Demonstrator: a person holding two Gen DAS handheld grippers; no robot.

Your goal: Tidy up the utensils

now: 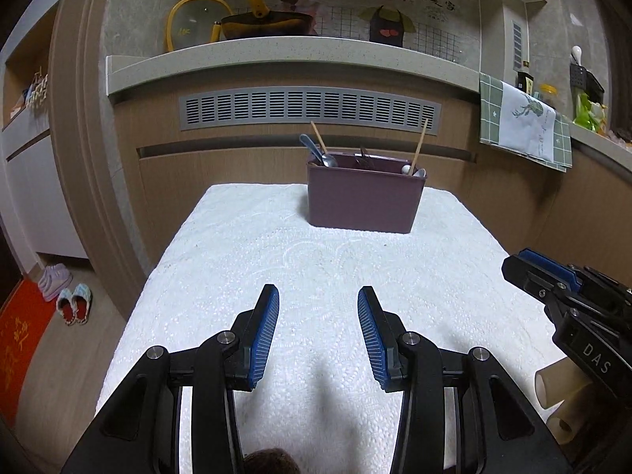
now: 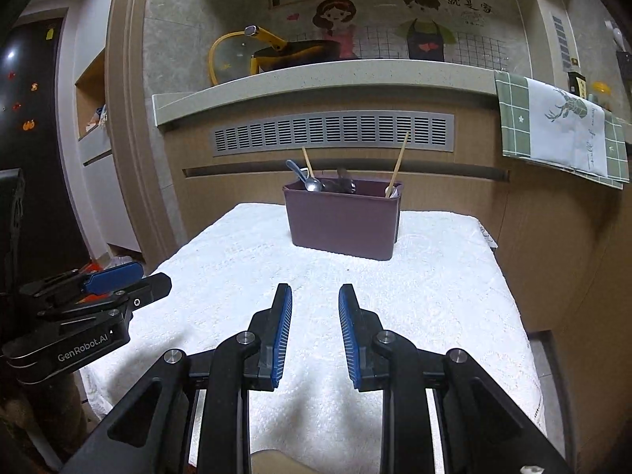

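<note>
Two grippers, left (image 1: 318, 331) and right (image 2: 315, 333), jaws apart and empty over the white cloth (image 1: 245, 245), the right's set narrower. Utensils all standing in the purple bin (image 1: 365, 205) at the cloth's far end: spoons (image 1: 316, 154) left, chopsticks (image 1: 418, 146) leaning out (thin, stiff, likely light and slippery, so best pinched on the exposed upper shaft). Plenty of bare cloth for moving in front, cabinet (image 1: 237, 173) close behind the bin, drop-offs at both cloth sides.

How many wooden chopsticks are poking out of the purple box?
2. One chopstick leans at the left end of the box, by the spoons; the other chopstick leans at the right end. More could be hidden inside.
</note>
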